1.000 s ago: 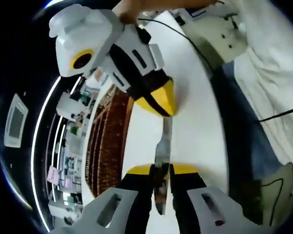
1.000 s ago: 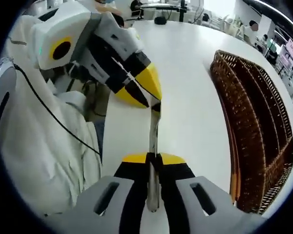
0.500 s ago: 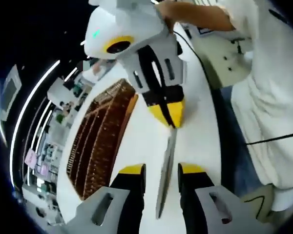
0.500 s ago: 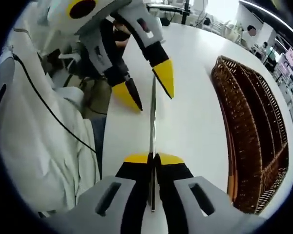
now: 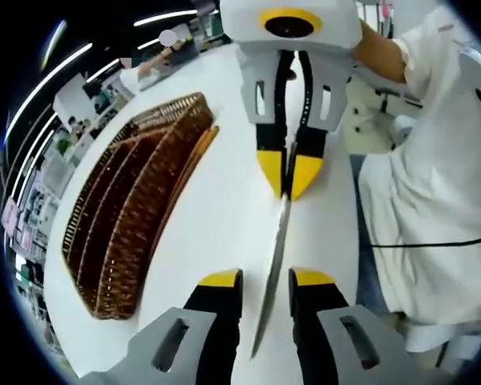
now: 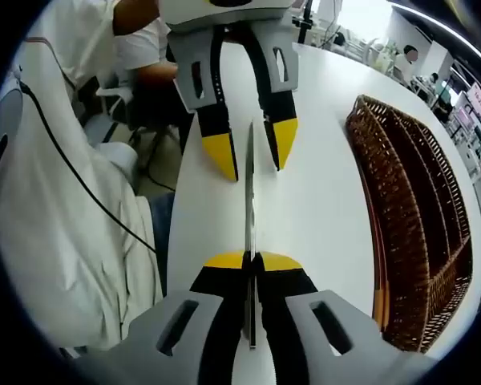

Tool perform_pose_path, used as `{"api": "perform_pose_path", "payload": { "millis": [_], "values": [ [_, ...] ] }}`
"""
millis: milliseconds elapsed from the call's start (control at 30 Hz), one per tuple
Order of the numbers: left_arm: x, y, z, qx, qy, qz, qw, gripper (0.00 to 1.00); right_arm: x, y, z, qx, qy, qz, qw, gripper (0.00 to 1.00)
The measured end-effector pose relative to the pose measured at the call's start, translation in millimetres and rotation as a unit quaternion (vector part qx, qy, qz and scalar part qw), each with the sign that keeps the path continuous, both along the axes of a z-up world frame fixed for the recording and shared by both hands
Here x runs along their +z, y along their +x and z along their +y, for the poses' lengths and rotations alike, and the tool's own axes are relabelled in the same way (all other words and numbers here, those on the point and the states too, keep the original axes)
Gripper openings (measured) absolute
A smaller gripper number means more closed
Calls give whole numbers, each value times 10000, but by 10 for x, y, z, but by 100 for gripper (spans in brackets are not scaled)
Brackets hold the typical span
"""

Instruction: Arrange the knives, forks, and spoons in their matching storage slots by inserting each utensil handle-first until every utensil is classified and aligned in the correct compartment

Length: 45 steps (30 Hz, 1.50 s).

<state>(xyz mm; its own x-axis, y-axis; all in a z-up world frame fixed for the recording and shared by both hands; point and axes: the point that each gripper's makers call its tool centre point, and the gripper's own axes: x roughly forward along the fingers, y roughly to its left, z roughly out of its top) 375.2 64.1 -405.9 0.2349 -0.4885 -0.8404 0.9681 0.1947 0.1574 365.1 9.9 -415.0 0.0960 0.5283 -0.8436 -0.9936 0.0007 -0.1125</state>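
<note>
One knife (image 6: pixel 249 188) is the thing in play right now, held above the white tabletop (image 6: pixel 321 184) with its length stretched straight between the two claws. In the right gripper view, the right claw (image 6: pixel 252 261) is clenched on one end of it, yellow tips pressed tight together around the metal, and the blade runs away toward the other claw. In the left gripper view you can see the same knife (image 5: pixel 274 257) from the opposite end, passing through the gap of the left claw (image 5: pixel 264 278), whose jaws are spread apart and not touching it. So that one's released, just sitting either side of the blade.

Off to the side on the tabletop (image 5: pixel 216 216) sits the brown wicker utensil tray (image 5: pixel 124 216), long slots running lengthwise; in the right gripper view the tray (image 6: pixel 417 216) is over on the right side, well apart from the knife. I can't make out any utensils in the slots.

Person in a white top (image 6: pixel 56 233) is right beside the tabletop edge, with a black cable (image 6: pixel 88 192) trailing across the fabric.
</note>
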Motion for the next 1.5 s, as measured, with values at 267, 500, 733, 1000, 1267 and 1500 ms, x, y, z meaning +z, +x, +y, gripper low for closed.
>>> {"api": "perform_pose_path", "payload": {
  "millis": [267, 500, 733, 1000, 1267, 1500],
  "values": [
    [-19, 13, -25, -10, 149, 363, 9992, 14, 19, 9, 8, 28, 26, 2, 10000, 4],
    [-27, 19, -44, -35, 199, 556, 9982, 10, 29, 0, 10, 34, 87, 30, 10000, 4],
    [-39, -4, -50, -24, 190, 706, 9973, 3, 31, -11, 11, 48, 153, 85, 9998, 4],
    [-34, -16, -55, -50, 100, 723, 9973, 2, 34, 16, -16, 188, 404, 68, 9990, 7],
    [-24, -20, -46, -24, -22, 754, 9971, 2, 17, 44, -78, -149, 813, 594, 9948, 14],
    [-24, -20, -45, 25, -190, 791, 9967, 2, 36, 90, -76, 22, 1081, 433, 9932, 6]
  ]
}}
